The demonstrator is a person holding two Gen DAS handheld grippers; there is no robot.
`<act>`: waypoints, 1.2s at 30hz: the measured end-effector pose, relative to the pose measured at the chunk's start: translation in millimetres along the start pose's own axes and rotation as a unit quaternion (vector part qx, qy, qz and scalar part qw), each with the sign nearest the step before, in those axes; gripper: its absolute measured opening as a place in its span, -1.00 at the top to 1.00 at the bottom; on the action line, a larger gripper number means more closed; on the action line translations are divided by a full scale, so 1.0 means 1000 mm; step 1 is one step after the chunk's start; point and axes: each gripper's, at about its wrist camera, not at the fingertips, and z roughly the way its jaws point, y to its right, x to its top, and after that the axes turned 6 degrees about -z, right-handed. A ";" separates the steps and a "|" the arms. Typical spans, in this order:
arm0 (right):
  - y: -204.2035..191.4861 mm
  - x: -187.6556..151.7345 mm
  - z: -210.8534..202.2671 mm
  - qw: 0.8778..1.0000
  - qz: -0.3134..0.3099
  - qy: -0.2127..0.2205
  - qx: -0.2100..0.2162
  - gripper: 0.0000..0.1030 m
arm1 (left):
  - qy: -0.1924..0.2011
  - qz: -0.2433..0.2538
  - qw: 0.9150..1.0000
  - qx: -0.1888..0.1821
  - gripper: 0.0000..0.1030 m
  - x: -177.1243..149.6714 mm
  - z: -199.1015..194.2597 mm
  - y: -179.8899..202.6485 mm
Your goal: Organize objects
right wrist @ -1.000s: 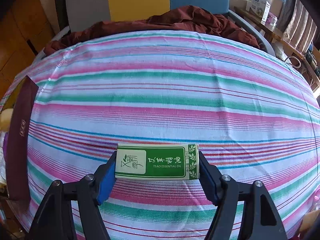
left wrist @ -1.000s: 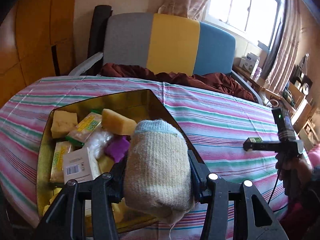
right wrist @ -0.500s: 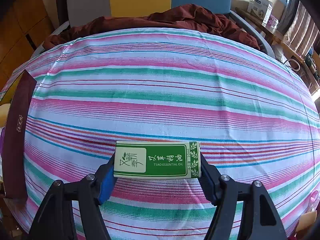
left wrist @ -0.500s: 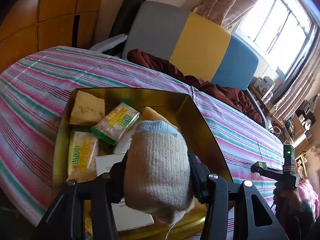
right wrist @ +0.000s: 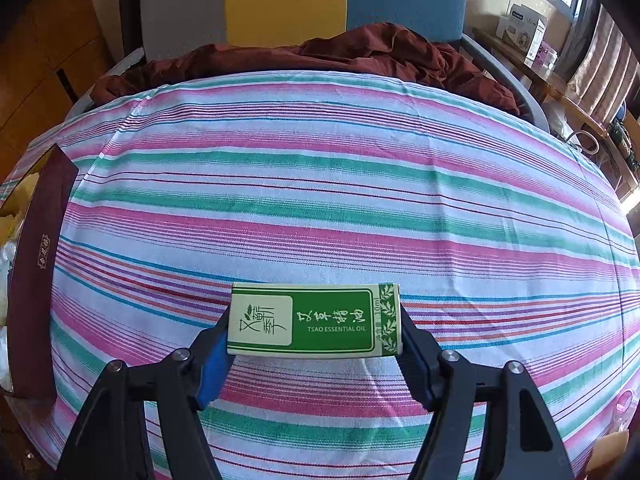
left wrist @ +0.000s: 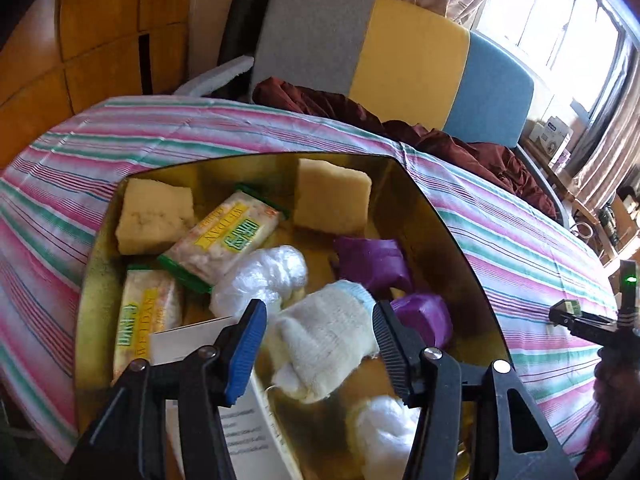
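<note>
My left gripper [left wrist: 320, 328] is open over the gold box [left wrist: 436, 236]. The beige woven scrub pad [left wrist: 324, 344] lies loose between its jaws, tilted, down among the box contents. The box holds two yellow sponges [left wrist: 332, 196], two green and yellow snack packs [left wrist: 224, 236], purple bundles [left wrist: 372, 260], white plastic wads [left wrist: 260, 276] and a white carton [left wrist: 240, 412]. My right gripper [right wrist: 314, 332] is shut on a green essential oil box [right wrist: 314, 320], held above the striped tablecloth [right wrist: 320, 200]. It also shows in the left wrist view [left wrist: 580, 316], right of the gold box.
The gold box's maroon outer wall [right wrist: 36, 272] stands at the left edge of the right wrist view. A grey, yellow and blue sofa back [left wrist: 400, 56] with a maroon cloth [left wrist: 440, 140] lies behind the table. A wooden wall [left wrist: 80, 40] is at the left.
My left gripper has opened and let go of the scrub pad, which has dropped into the gold box. My right gripper holds the oil box nearly still.
</note>
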 end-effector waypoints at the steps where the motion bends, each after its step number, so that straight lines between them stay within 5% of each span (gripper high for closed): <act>1: -0.001 0.000 -0.001 1.000 -0.001 0.002 -0.001 -0.40 | 0.008 0.003 1.000 0.004 -0.15 -0.002 -0.005 -0.001; 10: -0.030 0.004 -0.029 0.998 -0.029 0.040 0.029 -0.40 | 0.070 0.031 0.996 0.041 -0.49 -0.015 -0.062 -0.009; 22: -0.206 0.027 -0.080 0.970 -0.157 0.094 0.159 -0.40 | 0.106 0.016 0.992 0.074 -0.82 -0.027 -0.099 -0.038; 28: -0.272 0.043 -0.064 0.967 -0.186 0.082 0.153 -0.41 | 0.108 -0.002 0.990 0.088 -0.99 -0.030 -0.102 -0.052; 36: -0.290 0.065 -0.028 0.976 -0.169 0.054 0.124 -0.43 | 0.102 -0.021 0.988 0.116 -1.00 -0.033 -0.099 -0.067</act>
